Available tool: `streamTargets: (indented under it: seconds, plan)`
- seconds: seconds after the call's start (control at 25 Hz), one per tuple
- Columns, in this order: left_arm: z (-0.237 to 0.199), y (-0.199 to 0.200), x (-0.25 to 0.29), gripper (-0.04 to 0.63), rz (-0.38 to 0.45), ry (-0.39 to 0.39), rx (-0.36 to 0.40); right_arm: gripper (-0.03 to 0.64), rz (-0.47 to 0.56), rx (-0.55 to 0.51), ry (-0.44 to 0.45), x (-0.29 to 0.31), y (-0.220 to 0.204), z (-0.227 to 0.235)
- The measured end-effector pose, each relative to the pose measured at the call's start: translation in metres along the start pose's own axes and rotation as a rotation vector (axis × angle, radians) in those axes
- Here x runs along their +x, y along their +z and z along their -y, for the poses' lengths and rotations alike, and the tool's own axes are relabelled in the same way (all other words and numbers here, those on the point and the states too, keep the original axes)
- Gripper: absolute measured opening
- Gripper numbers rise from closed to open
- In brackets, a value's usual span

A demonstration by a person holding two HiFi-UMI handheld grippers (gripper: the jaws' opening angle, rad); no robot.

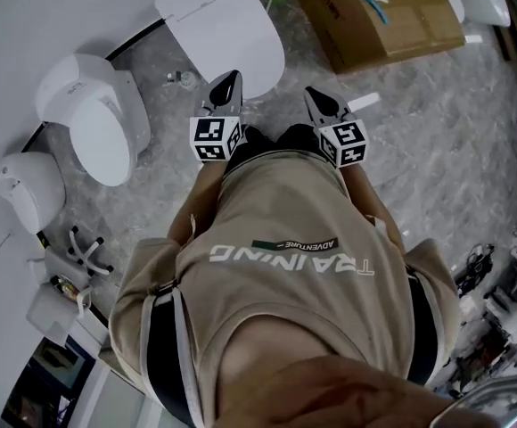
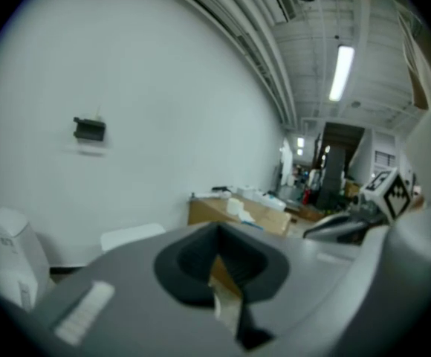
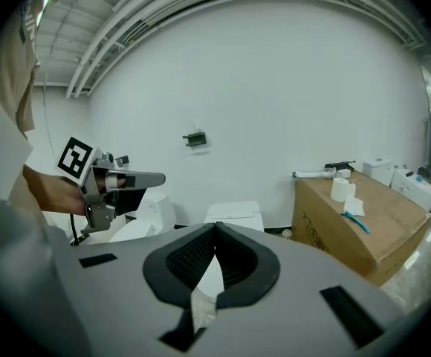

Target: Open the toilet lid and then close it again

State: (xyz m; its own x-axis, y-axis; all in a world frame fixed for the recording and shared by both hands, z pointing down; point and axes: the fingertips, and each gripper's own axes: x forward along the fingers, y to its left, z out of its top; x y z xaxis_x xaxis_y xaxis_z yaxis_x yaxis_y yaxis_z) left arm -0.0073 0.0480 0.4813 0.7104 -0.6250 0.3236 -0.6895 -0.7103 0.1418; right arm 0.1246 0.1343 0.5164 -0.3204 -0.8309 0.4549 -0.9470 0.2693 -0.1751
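Head view: the flat white plastic toilet lid (image 1: 227,25) lies shut just ahead of you.

Left gripper view: the jaws of your left gripper (image 2: 217,229) touch, holding nothing.

Right gripper view: your right gripper (image 3: 215,227) is the same.

The lid looks light, stiff and slippery, so lift its front edge.

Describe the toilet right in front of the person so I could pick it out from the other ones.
Along the white wall stands a row of white toilets on the grey marbled floor. Take the toilet at the end nearest the cardboard box, just ahead of the left gripper. Its closed lid is broad and flat, unlike the domed, oval neighbouring toilet.
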Motion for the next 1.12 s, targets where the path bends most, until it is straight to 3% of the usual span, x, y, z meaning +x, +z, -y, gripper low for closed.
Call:
streamTargets:
  seconds: [0.2,0.44,0.64,0.8,1.12]
  plan:
    - [-0.032,-0.005,-0.014,0.003,-0.030,0.139,0.024,0.011,-0.053,-0.065,0.119,0.049,0.020,0.008]
    - [-0.074,-0.001,-0.010,0.003,-0.059,0.295,-0.041,0.012,-0.047,-0.136,0.271,0.110,0.063,0.001]
    - [-0.084,0.018,0.011,0.003,-0.096,0.343,0.033,0.011,-0.080,-0.177,0.388,0.151,0.075,0.011]
    - [-0.096,-0.001,0.026,0.003,-0.168,0.366,0.001,0.012,-0.155,-0.172,0.426,0.177,0.049,0.021]
    - [-0.096,-0.100,0.046,0.003,-0.388,0.298,-0.102,0.011,-0.374,-0.202,0.412,0.204,-0.055,0.040]
